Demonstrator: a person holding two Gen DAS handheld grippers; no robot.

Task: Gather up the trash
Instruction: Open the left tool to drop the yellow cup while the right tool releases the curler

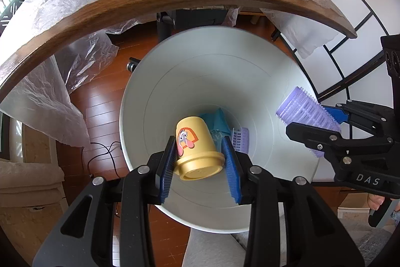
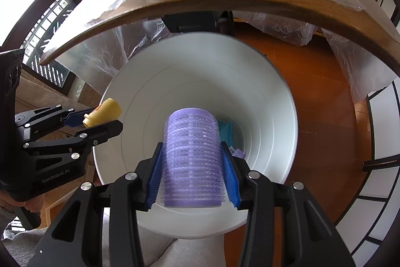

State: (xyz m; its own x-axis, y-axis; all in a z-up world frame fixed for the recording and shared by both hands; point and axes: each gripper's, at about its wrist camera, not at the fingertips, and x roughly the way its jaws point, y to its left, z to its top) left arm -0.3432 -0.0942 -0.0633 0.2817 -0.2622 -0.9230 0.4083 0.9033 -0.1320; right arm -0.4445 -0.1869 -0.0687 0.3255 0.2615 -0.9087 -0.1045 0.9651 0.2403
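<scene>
Yellow cup (image 1: 193,147) is sitting clamped in left gripper (image 1: 200,162) jaws, purple roller (image 2: 192,162) clamped in right gripper (image 2: 192,177), both hovering over white bin (image 2: 275,91); releasing near its rim risks spilling onto floor.

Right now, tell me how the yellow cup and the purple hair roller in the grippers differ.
The yellow cup is smooth with a cartoon sticker; the purple hair roller is ridged and bristly all over. The cup flares to a rimmed mouth; the roller is a straight cylinder. The left hand-held gripper holds the cup, the right hand-held gripper the roller. Both are over the white bin.
</scene>
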